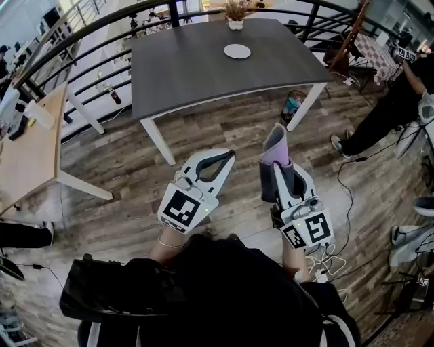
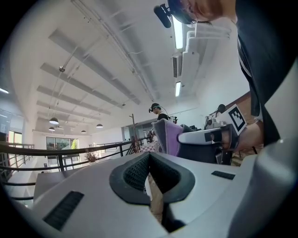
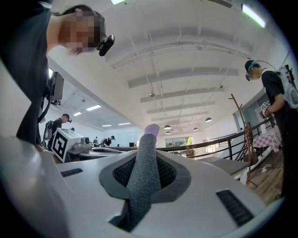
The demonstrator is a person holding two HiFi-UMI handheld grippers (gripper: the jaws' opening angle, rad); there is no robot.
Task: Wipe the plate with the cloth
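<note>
Right gripper (image 1: 279,168) clamps the cloth (image 1: 276,142) ready for wiping; my left gripper (image 1: 226,158) stays out of it, closed and empty, plate (image 1: 237,51) well ahead.

The plate (image 1: 237,51) lies on the table (image 1: 196,71), well beyond the cloth (image 1: 277,144).

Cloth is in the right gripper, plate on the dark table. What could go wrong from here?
The plate lies loose on the table while the left gripper is shut and empty: unsteadied, a wipe may slide it toward the potted plant just behind it. The cloth sticks out of the right gripper as a narrow fold, so it may cover only a strip.
</note>
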